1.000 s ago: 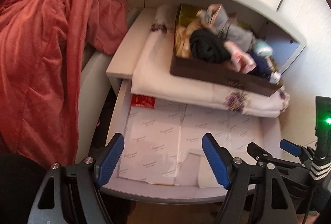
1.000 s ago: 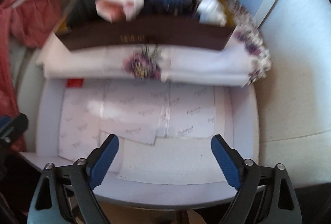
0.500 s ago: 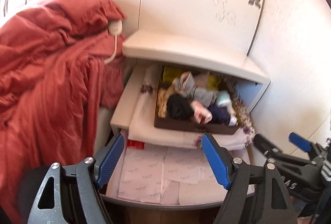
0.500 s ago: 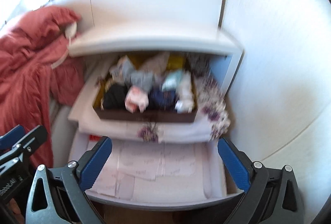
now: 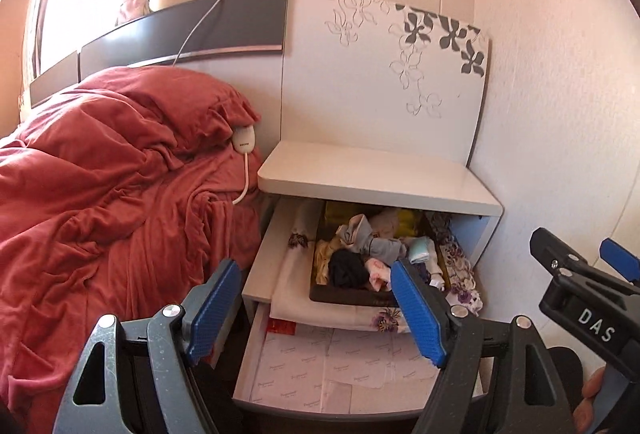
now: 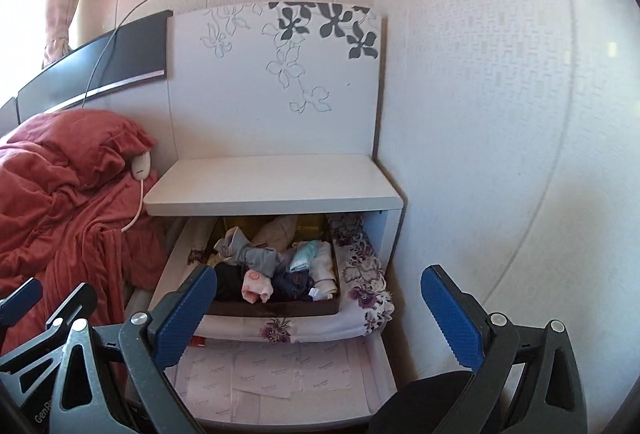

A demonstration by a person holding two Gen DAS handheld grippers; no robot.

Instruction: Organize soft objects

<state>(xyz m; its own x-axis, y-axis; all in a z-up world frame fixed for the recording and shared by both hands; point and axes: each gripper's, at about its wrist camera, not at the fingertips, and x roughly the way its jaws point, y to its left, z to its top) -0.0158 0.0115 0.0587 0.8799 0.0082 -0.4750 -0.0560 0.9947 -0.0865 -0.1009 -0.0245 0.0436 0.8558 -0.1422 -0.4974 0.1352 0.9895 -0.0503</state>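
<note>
A dark brown box [image 5: 352,298] [image 6: 276,308] sits in the open upper drawer of a white nightstand [image 5: 372,175] [image 6: 272,189], on a folded white floral cloth [image 5: 340,318] [image 6: 304,326]. It holds several rolled soft items: black [image 5: 346,270], grey [image 6: 256,256], pink [image 6: 256,284], mint [image 6: 304,254]. My left gripper [image 5: 316,310] is open and empty, held back from the drawers. My right gripper [image 6: 320,318] is open and empty, also held back; it shows at the right of the left wrist view [image 5: 580,262].
The lower drawer [image 5: 340,366] [image 6: 280,374] is pulled out and lined with printed paper. A bed with a red blanket [image 5: 100,201] [image 6: 60,193] lies to the left, with a white corded controller [image 5: 244,141]. A wall [image 6: 500,113] is close on the right.
Both grippers have pulled back and tilted up from the drawers. The view now takes in the whole nightstand, headboard and wall. Both grippers stayed open and empty.
</note>
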